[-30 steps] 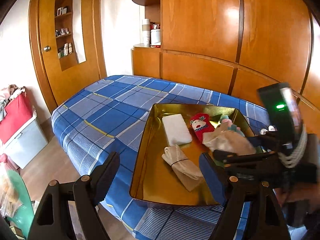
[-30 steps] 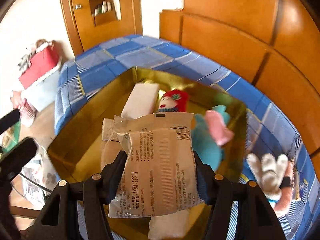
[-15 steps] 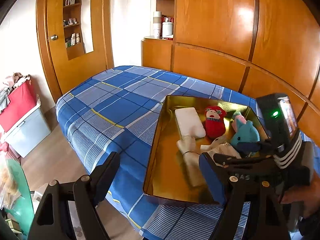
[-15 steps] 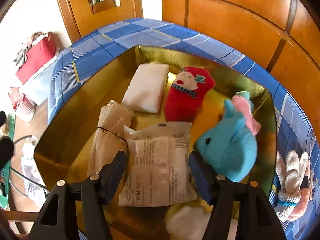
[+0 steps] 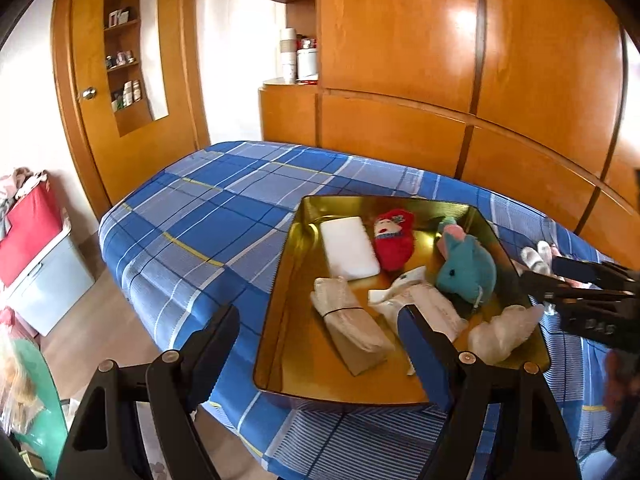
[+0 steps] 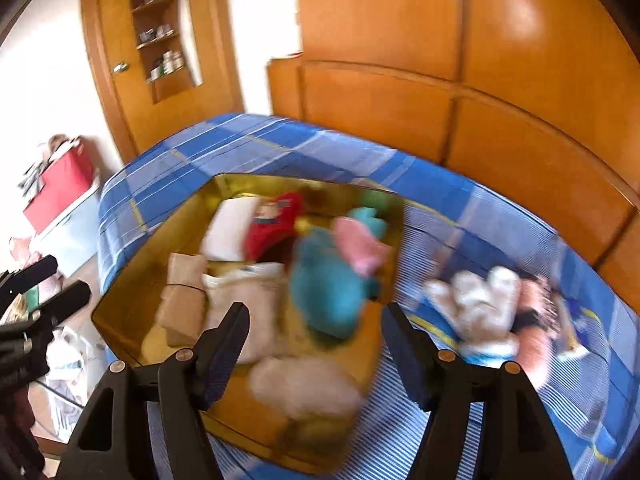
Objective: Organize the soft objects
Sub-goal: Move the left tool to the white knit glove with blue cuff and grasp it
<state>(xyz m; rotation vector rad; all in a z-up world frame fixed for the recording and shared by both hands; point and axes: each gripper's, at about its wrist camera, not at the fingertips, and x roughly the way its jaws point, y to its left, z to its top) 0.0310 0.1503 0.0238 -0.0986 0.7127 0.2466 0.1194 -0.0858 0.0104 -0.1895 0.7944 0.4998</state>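
The gold tray (image 5: 280, 376) sits at the near corner of the bed (image 5: 192, 232), close to the bed's near edge, and already carries six soft things: a white foam block (image 5: 349, 249) and a red doll sock (image 5: 394, 240) toward its far side, a teal plush (image 5: 466, 270) by its right wall, a banded cloth roll (image 5: 350, 324) at the middle, a paper packet (image 5: 424, 304) beside the roll, and a white fluffy wad (image 5: 502, 332) at the near right corner. The left gripper (image 5: 320, 340) hangs over the tray's near edge, its fingers apart and empty. The right gripper (image 6: 314, 344) holds nothing either; its fingers have just been spreading wider and nothing lies between them. Judging by what remains outside, the glove pile (image 6: 480, 304) on the bed just right of the tray is the next item. The risk is that a fast swing toward the pile clips the tray's right wall or the teal plush and tips something out, or nudges the tray toward the bed's edge; a loose pile may also come up only in part. The left wrist view shows the tray contents sharply but only the tips of the gloves; the right wrist view, heavily smeared, shows the whole pile and its pink and dark parts.
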